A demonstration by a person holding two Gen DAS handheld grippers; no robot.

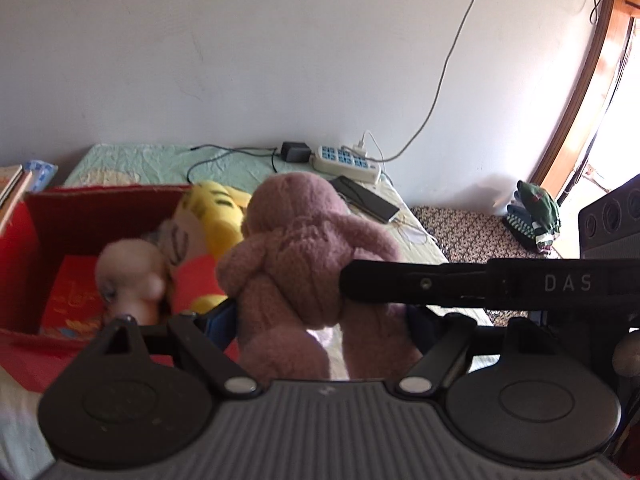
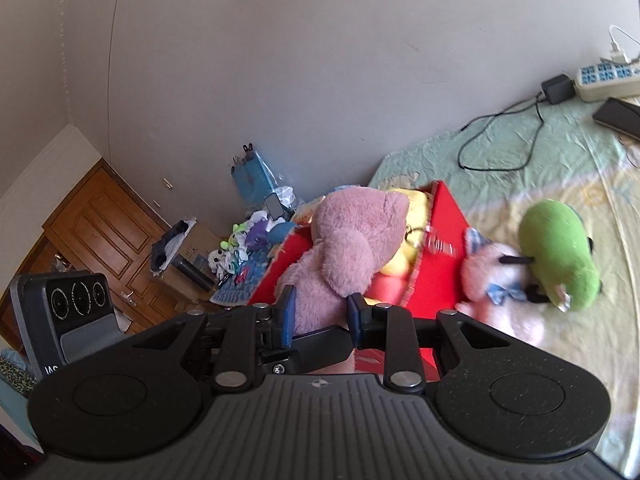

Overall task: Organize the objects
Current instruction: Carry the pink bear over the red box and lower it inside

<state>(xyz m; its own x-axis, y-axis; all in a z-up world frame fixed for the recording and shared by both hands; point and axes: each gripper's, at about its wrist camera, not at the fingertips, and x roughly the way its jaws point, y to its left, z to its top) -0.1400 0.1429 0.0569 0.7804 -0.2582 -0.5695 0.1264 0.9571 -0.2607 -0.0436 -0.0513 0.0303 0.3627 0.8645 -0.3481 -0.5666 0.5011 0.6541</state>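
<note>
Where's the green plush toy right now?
In the right wrist view, the green plush toy lies on the bed, outside and right of the red box, touching a pale pink toy.

White capitals "DAS" (image 1: 568, 283) stand on the black bar that crosses the left wrist view, to the right of the left claw (image 1: 320, 316). In the right wrist view, far left of the right claw (image 2: 320, 312), the dark device (image 2: 64, 316) shows partial, mirrored-looking letters near its lower edge. The gold script on the red box (image 1: 72, 300) cannot be read.
</note>
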